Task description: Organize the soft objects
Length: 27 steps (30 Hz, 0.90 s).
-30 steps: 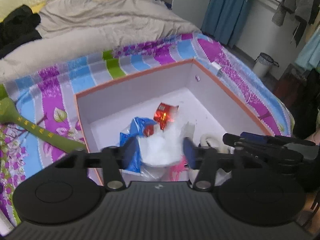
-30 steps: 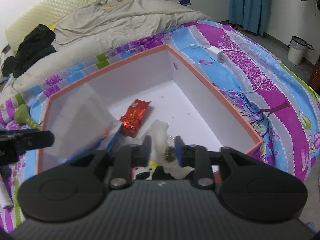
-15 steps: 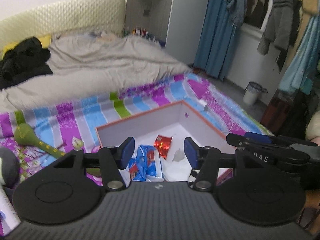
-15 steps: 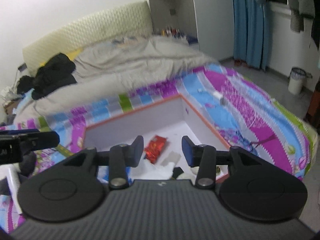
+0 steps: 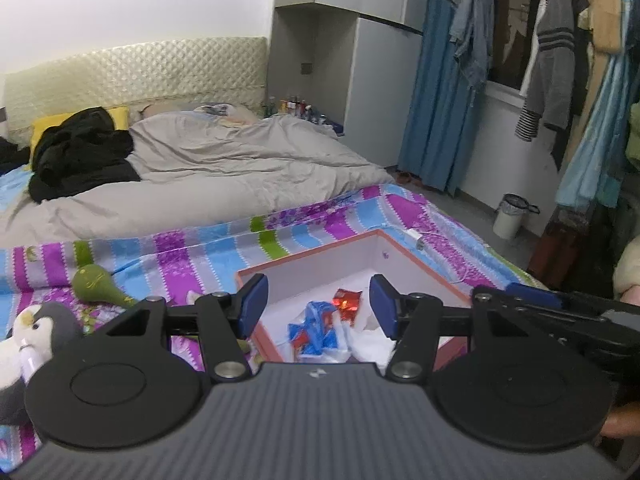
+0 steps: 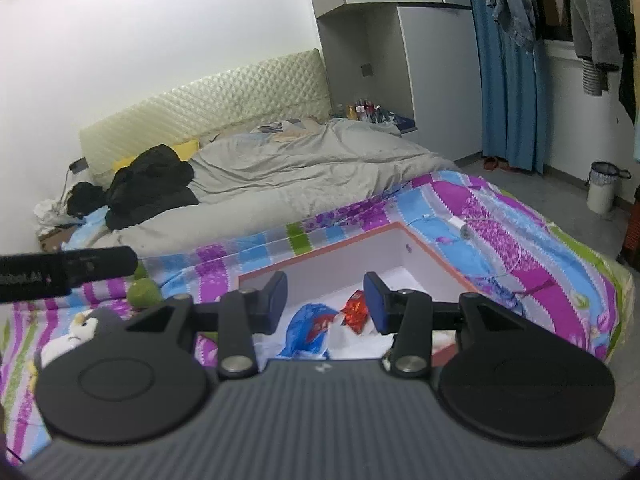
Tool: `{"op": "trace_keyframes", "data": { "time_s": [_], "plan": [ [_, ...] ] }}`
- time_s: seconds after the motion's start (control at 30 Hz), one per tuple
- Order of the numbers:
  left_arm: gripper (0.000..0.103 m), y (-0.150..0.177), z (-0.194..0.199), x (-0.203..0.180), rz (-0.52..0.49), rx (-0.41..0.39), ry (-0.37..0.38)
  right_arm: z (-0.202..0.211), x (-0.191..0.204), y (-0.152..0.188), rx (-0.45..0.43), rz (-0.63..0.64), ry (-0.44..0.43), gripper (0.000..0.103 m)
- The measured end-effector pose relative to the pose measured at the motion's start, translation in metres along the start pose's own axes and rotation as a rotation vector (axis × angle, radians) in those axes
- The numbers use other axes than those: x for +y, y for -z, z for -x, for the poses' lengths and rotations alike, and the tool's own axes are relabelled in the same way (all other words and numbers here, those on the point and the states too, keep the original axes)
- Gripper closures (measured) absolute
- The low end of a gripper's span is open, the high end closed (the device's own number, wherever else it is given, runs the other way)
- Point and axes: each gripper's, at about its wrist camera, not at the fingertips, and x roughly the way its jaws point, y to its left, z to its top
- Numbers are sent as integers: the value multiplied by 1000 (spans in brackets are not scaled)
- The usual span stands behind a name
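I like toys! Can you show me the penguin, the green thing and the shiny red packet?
penguin (image 5: 30, 322), left wrist view, its head.
green toy (image 5: 96, 289), left wrist view, its round end.
red packet (image 6: 356, 310), right wrist view, its middle.

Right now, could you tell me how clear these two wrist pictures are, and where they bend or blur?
Left wrist view: fairly sharp; the left gripper and box read clearly, and fisheye tilts the curtain. Right wrist view: softer, dark at the corners, strong barrel bend on the headboard; the right gripper stays crisp, and the penguin toy is slightly blurred.
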Motion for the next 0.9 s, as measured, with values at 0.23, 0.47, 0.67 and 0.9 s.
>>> {"op": "trace_keyframes", "data": {
  "time_s": [0.23,0.47,0.67,0.9],
  "plan": [
    [41,27,24,10,-15,14,-11,16,10,23,6,-6,0,58],
    [37,53,44,14,2,12,-25,28,21,46,24,48,2,58],
    [37,79,45,12,9,41,-42,32,19,63,53,36,-20,58],
    [37,95,40,18,43,67,-34,30,16,81,105,14,-31,58]
  ]
}}
